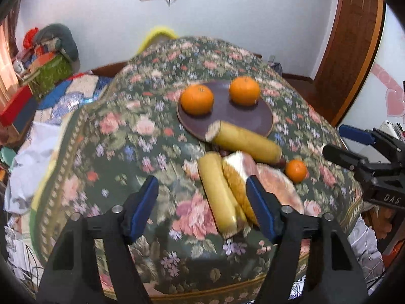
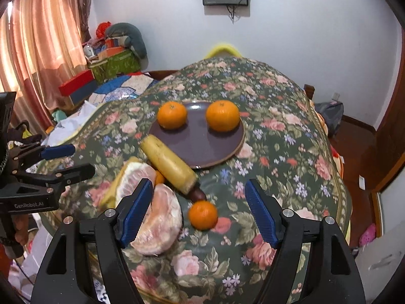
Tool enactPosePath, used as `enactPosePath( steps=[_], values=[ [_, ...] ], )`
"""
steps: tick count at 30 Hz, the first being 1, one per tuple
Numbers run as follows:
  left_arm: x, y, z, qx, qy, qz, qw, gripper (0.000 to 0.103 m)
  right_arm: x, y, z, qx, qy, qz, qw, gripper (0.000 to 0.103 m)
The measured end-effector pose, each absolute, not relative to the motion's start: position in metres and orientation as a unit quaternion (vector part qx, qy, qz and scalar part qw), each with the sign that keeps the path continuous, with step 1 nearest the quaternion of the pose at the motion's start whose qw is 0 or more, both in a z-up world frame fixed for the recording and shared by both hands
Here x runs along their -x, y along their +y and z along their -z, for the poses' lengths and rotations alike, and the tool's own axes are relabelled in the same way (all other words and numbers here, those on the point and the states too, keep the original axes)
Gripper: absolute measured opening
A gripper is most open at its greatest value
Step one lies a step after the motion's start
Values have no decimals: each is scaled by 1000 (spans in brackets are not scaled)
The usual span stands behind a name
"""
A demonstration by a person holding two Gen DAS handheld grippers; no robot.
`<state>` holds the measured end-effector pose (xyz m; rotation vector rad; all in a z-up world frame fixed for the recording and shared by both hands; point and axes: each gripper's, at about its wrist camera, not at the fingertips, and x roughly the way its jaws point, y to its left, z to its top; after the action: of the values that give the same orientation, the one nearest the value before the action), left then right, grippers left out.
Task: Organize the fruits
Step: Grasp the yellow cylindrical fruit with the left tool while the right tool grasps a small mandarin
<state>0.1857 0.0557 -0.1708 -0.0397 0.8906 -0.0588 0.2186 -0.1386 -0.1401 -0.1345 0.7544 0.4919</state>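
Note:
A dark round plate (image 1: pixel 243 116) (image 2: pixel 202 141) on the floral cloth holds two oranges (image 1: pixel 197 99) (image 1: pixel 244 90) (image 2: pixel 172 115) (image 2: pixel 222 115). A yellow pomelo-peel piece (image 1: pixel 246 141) (image 2: pixel 168 164) lies across the plate's near rim. A second peel piece (image 1: pixel 217 192) and pomelo segments (image 1: pixel 238 174) (image 2: pixel 158 224) lie nearer. A small orange (image 1: pixel 296 170) (image 2: pixel 203 214) sits on the cloth. My left gripper (image 1: pixel 202 202) is open and empty above the peel pieces. My right gripper (image 2: pixel 197 210) is open and empty, with the small orange between its fingers' line.
The table (image 1: pixel 114 152) is draped in a floral cloth and drops off at all sides. Boxes and bedding (image 2: pixel 111 65) are piled at the back left. A wooden door (image 1: pixel 354 50) stands at the right. The other gripper shows at each frame's side edge (image 1: pixel 354 149) (image 2: pixel 58 162).

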Motion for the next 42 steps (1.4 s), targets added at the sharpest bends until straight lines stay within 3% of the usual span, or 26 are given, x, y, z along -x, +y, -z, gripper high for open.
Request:
enactPosePath(
  steps=[4, 20, 30, 42],
  values=[
    [-192, 54, 190, 26, 456, 37, 889, 58, -218, -143, 152, 69, 373, -229, 896, 73],
    [-214, 47, 218, 36, 476, 45, 877, 58, -224, -150, 189, 84, 407, -222, 882, 73],
    [-224, 44, 231, 31, 474, 50, 878, 49, -233, -152, 205, 72, 423, -229, 874, 72],
    [-228, 66, 227, 56, 477, 55, 875, 48, -237, -145, 208, 59, 423, -256, 867, 48]
  ],
)
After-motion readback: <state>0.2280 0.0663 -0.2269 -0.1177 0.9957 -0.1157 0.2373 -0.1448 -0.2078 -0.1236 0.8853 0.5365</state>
